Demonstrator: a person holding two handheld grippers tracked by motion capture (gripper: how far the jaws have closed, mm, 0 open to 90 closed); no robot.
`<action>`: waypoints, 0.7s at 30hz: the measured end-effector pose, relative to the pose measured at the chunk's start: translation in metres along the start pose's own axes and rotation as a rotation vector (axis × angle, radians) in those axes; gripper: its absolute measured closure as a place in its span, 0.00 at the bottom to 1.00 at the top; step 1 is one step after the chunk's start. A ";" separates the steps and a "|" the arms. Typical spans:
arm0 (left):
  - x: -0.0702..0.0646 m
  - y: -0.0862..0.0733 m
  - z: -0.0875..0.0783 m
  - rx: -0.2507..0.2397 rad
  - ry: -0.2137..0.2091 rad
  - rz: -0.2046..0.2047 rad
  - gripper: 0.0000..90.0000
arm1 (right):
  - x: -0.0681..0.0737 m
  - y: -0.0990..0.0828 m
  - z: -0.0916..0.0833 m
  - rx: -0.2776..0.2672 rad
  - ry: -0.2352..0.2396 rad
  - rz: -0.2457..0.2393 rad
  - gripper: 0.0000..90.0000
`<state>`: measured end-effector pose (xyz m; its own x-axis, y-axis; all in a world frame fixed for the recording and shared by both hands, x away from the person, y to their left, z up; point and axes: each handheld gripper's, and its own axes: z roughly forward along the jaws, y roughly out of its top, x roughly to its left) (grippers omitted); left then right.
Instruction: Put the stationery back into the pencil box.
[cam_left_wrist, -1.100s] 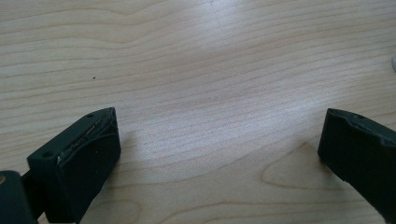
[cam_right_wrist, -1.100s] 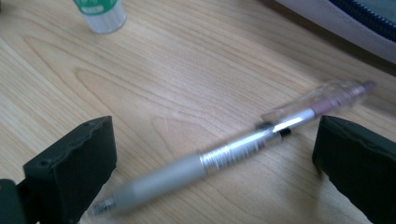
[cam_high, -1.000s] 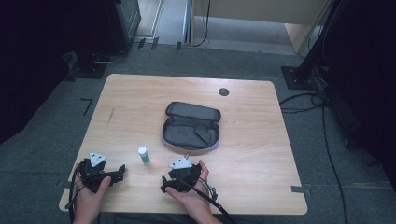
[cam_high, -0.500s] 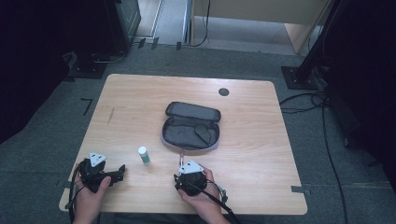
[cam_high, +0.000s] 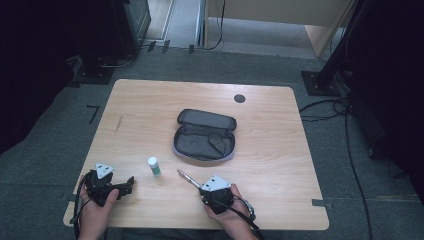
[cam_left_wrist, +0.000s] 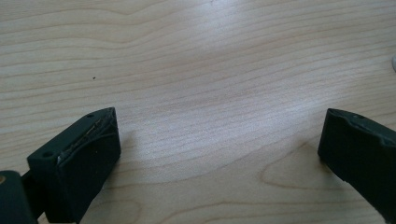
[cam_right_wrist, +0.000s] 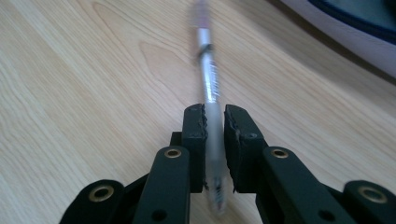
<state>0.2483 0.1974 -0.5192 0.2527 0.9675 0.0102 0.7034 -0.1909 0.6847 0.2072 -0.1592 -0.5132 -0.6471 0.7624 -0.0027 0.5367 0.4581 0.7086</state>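
High view: a wooden table (cam_high: 280, 165) takes up the middle of the frame. The right gripper (cam_high: 202, 188) sits at the lower centre in the person's right hand (cam_high: 225, 212), and a pen (cam_high: 187, 177) sticks out of its jaws toward the upper left, ending well short of an open grey pencil case (cam_high: 205, 136) that lies at the centre of the table. A small white-and-green bottle (cam_high: 154, 165) stands upright between the two grippers, left of the pen tip. The left gripper (cam_high: 127, 184) is at the lower left, in the left hand (cam_high: 96, 210), resting low on the table with nothing near its jaws.

Left gripper view: the two black jaws stand wide apart at the lower left and lower right corners, with bare wood grain between them.

Right gripper view: the jaws have just been closing and now stand narrow, their pads pressed on either side of the clear pen (cam_right_wrist: 211, 107), which runs up from the lower centre to the top of the frame, its far end blurred. The edge of the pencil case (cam_right_wrist: 359, 28) crosses the upper right corner.
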 end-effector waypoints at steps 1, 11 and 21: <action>0.000 0.000 0.000 0.000 0.000 0.000 0.00 | 0.000 0.000 0.000 0.000 0.000 0.000 0.87; 0.000 0.000 0.000 0.000 0.000 0.000 0.00 | -0.014 -0.003 -0.004 0.000 0.122 -0.034 0.91; 0.000 0.000 0.000 0.000 0.000 0.000 0.00 | -0.020 0.011 -0.018 -0.036 0.131 -0.095 0.91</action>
<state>0.2483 0.1974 -0.5192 0.2526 0.9675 0.0102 0.7034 -0.1909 0.6847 0.2161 -0.1778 -0.4926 -0.7605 0.6491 0.0189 0.4510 0.5070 0.7345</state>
